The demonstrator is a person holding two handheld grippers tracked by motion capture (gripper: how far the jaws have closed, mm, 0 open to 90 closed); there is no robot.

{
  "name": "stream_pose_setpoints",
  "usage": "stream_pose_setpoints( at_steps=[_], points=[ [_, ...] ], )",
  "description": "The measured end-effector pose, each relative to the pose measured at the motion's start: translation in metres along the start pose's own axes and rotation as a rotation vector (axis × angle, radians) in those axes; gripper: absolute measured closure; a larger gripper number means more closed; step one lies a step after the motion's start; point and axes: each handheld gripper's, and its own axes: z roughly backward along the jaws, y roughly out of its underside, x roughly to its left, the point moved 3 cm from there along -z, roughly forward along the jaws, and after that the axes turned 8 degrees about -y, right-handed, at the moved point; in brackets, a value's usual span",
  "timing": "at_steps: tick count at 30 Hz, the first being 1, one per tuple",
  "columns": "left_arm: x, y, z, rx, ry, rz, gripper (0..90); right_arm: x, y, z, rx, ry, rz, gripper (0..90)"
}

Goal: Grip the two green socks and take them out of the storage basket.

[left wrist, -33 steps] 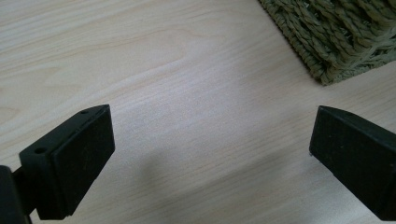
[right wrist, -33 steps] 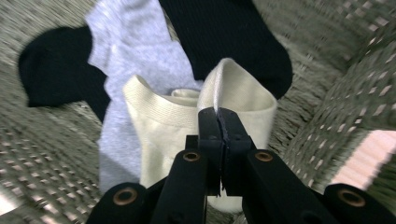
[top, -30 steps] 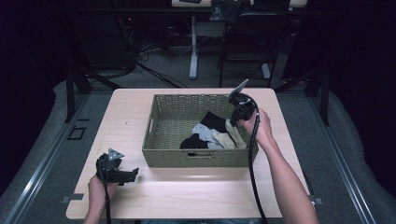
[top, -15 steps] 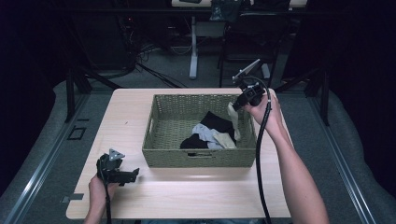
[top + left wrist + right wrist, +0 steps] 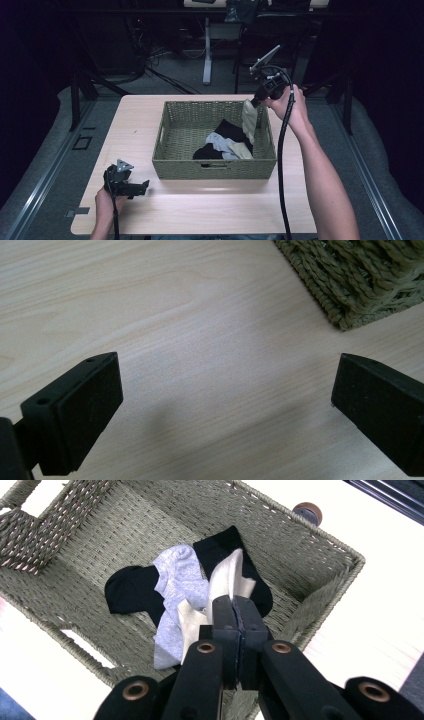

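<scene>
My right gripper (image 5: 256, 100) is higher now than a sec ago, up at the upper right of the high view, over the basket's (image 5: 215, 169) far right corner. Jaws are pinched tight on a cream sock (image 5: 249, 120), which has come up w/ it: half a sec back it was just leaving the pile, now it hangs free from the jaws w/ its toe end dangling inside the basket near the right wall. In the right gripper view the jaws meet at frame centre w/ the cream sock (image 5: 226, 582) squeezed between them. Below it are a grey sock (image 5: 180, 577), two black socks (image 5: 131, 591) and another cream piece lower centre. So the pick looks good to me, one sock separated, rest not dragged along. Left gripper (image 5: 131, 187) hasn't moved, lower left of the high view, resting on the table (image 5: 200, 215) beside the basket's near left corner, jaws spread wide, nothing in them; its own view has bare wood between them. Next, I'd guess, carry the sock clear of the rim.
</scene>
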Motion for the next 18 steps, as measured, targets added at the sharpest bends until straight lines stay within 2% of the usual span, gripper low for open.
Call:
stream_pose_setpoints(
  at_steps=[8, 18],
  points=[
    [0.0, 0.0, 0.0, -0.001, 0.0, 0.0, 0.2, 0.007, -0.011, 0.013, 0.003, 0.011, 0.014, 89.6],
    [0.0, 0.0, -0.001, 0.001, 0.003, -0.002, 0.2, 0.012, -0.023, 0.035, -0.018, 0.019, 0.017, 89.6]
  ],
)
